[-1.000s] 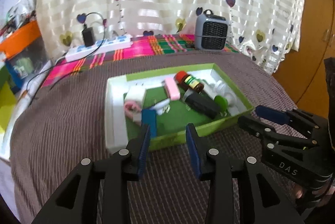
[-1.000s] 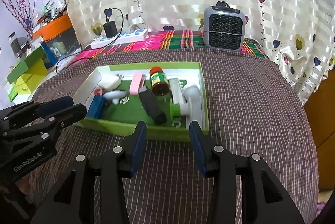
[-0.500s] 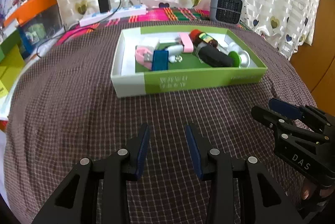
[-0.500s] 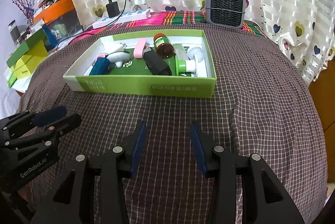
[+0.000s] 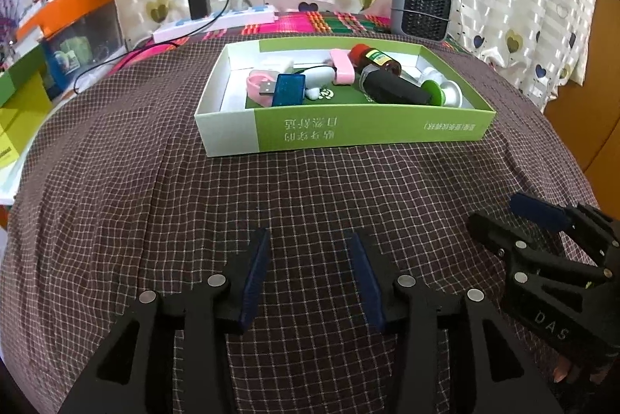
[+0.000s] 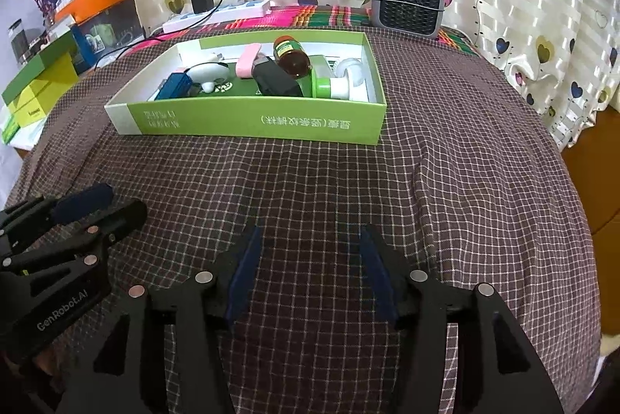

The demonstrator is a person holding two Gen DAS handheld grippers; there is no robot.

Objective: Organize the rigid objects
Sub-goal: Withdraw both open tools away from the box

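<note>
Green box [image 5: 348, 131] of small items lies ahead of both sets of fingers, long axis crosswise. Left gripper [image 5: 306, 274] and right gripper [image 6: 310, 267] opening, empty; neither clearly nearer.

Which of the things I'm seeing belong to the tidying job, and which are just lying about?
Job:
green box
blue case
pink case
brown bottle
black case
green-and-white bottle

Lying about:
grey heater
power strip
black charger
orange bin
</note>
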